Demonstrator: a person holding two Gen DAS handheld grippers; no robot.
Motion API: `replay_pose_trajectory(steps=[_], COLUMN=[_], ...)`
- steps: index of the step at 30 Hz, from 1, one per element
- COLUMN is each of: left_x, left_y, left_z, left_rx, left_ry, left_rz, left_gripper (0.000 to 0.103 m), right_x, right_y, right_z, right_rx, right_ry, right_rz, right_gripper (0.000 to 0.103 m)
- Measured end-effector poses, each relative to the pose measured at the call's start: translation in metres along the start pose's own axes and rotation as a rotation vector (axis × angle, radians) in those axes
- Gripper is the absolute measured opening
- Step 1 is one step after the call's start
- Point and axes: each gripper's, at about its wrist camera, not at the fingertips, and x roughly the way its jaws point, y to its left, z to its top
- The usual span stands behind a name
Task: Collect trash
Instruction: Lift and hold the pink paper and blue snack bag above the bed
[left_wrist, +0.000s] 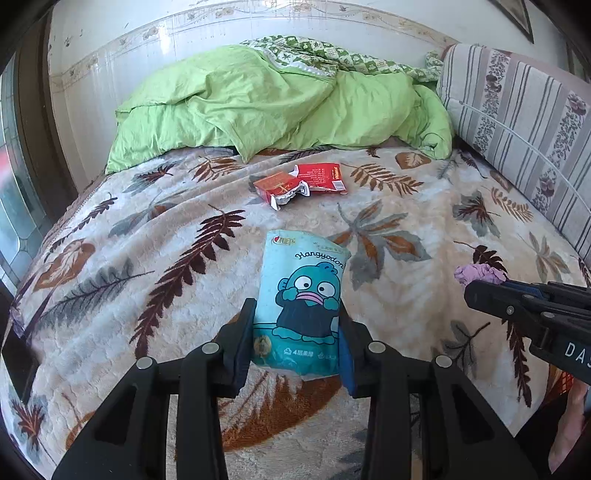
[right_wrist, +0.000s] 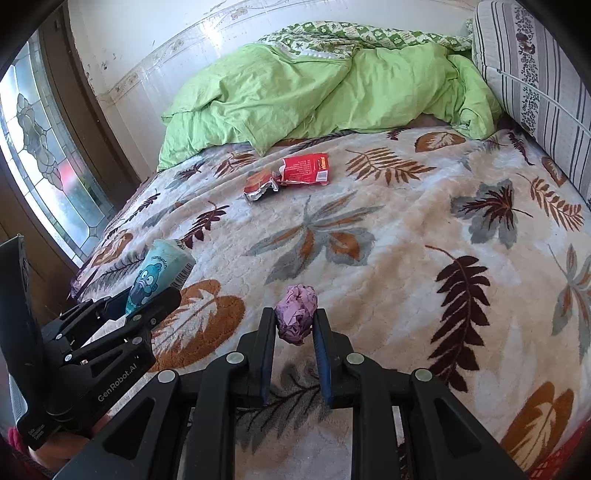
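My left gripper (left_wrist: 297, 332) clamps the lower half of a soft blue cartoon-printed tissue pack (left_wrist: 301, 291), lifted over the leaf-patterned plush bedspread (left_wrist: 147, 240); my right gripper (right_wrist: 295, 325) pinches a crumpled purple paper ball (right_wrist: 297, 312) between both fingers, just above the blanket. Both feel likely to be light and squashy, so a mid-body squeeze should hold. Well apart, near the rumpled green quilt (right_wrist: 314, 92), lie two torn red foil wrappers (right_wrist: 291, 175), flimsy and possibly slick; I judge their crinkled edges the best purchase.
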Motion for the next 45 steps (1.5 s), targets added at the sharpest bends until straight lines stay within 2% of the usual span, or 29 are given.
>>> replay_pose_trajectory(steps=[20,27,36,42,45], left_x=[-0.003,-0.002,0.001,0.003,0.003], left_y=[-0.005,-0.004,-0.01,-0.015,-0.018], left_z=[-0.001,-0.001,0.0,0.002,0.001], left_rx=[0.016,-0.005,-0.014,-0.012,0.001], left_ry=[-0.012,-0.014,0.001,0.002,0.005], left_rz=[0.008,-0.034,-0.098,-0.105,-0.104], left_gripper=[0.038,0.038,0.038,0.038,0.038], right_x=[0.001,0.002,-0.033,-0.059,-0.063], right_y=[0.0,0.003,-0.006,-0.024,-0.027], right_z=[-0.001,-0.002,-0.007,-0.012,-0.013], right_rx=[-0.012,-0.008,-0.024,-0.004,0.001], right_ry=[0.004,-0.002,-0.071,-0.099,-0.106], right_rz=[-0.008,-0.025,-0.093,-0.129,-0.12], right_gripper=[0.021,0.021,0.021,0.021,0.021])
